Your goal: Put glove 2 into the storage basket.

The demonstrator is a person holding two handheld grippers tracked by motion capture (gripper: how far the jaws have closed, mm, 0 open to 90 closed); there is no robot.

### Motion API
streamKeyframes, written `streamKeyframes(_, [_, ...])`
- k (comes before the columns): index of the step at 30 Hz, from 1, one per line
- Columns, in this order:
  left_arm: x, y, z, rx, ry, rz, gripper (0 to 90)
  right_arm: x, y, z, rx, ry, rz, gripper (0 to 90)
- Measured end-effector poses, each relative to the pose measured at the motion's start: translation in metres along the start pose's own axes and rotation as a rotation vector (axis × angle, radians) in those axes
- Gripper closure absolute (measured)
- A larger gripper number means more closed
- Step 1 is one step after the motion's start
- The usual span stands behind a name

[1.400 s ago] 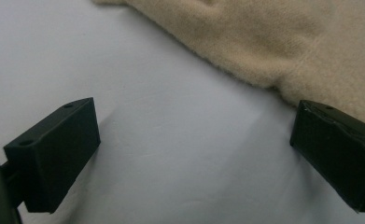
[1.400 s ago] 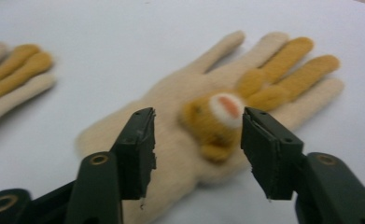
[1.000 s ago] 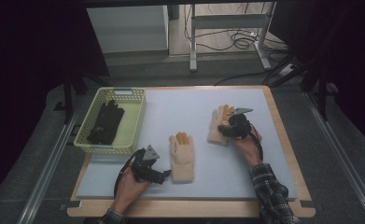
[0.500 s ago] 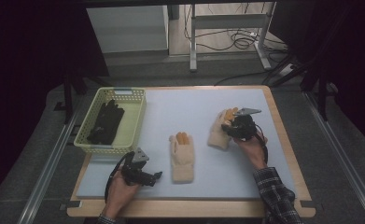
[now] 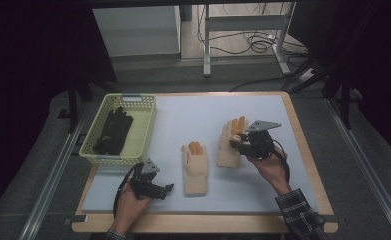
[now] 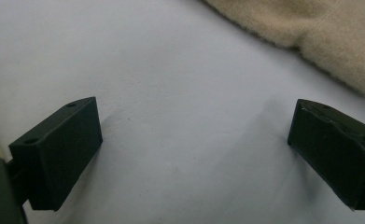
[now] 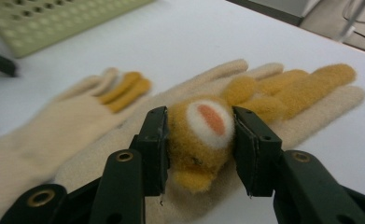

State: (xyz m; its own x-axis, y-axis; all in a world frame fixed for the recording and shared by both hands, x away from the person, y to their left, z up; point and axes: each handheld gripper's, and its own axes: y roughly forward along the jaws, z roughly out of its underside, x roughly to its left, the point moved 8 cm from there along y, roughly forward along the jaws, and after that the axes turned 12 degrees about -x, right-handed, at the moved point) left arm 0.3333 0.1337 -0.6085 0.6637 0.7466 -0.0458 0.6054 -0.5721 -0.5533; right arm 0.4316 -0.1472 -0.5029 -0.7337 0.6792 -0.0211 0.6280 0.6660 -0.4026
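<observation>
White table [image 5: 183, 112]: two cream gloves [image 5: 196, 167], one basket [image 5: 144, 125], two tongs [image 5: 239, 142].

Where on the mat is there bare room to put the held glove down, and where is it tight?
Bare mat lies between the basket and the far edge, and along the near edge right of the middle glove. It is crowded at the centre, where that glove lies close beside the right glove, which the right gripper has clamped.

Left claw [image 6: 192, 154] with 2 black jaws spread wide, white mat [image 6: 171, 70] beneath, cream glove [image 6: 320, 32] at upper right
</observation>
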Motion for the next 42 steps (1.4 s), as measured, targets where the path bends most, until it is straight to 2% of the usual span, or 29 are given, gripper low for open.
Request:
streamKeyframes(6, [0.000,0.000,0.000,0.000,0.001,0.000,3.0,0.036,-0.005,-0.011,-0.031,0.004,-0.106,57.3])
streamKeyframes(12, [0.000,0.000,0.000,-0.002,-0.001,-0.001,3.0,0.076,0.008,-0.013,-0.029,-0.009,-0.213,57.3])
streamKeyframes(18, [0.000,0.000,0.000,-0.002,-0.002,-0.001,3.0,0.106,0.029,-0.011,-0.018,-0.015,-0.279,57.2])
streamKeyframes(22, [0.000,0.000,0.000,-0.002,-0.001,-0.001,3.0,0.118,0.041,-0.004,0.000,-0.039,-0.292,57.1])
streamKeyframes(30, [0.000,0.000,0.000,0.000,0.001,0.000,3.0,0.113,0.062,0.028,0.062,-0.022,-0.267,54.8])
streamKeyframes(32, [0.000,0.000,0.000,0.000,0.000,0.000,3.0,0.111,0.064,0.033,0.061,-0.018,-0.268,52.4])
streamKeyframes(33, [0.000,0.000,0.000,0.000,0.000,0.001,3.0,0.111,0.064,0.034,0.060,0.000,-0.271,51.1])
streamKeyframes(35, [0.000,0.000,0.000,0.000,0.001,0.000,3.0,0.109,0.063,0.034,0.064,0.013,-0.271,46.7])
streamKeyframes(38, [0.000,0.000,0.000,0.000,0.001,0.000,3.0,0.107,0.056,0.030,0.058,-0.006,-0.256,42.5])
streamKeyframes(42, [0.000,0.000,0.000,0.000,0.001,0.000,3.0,0.097,0.042,0.025,0.033,0.007,-0.236,42.3])
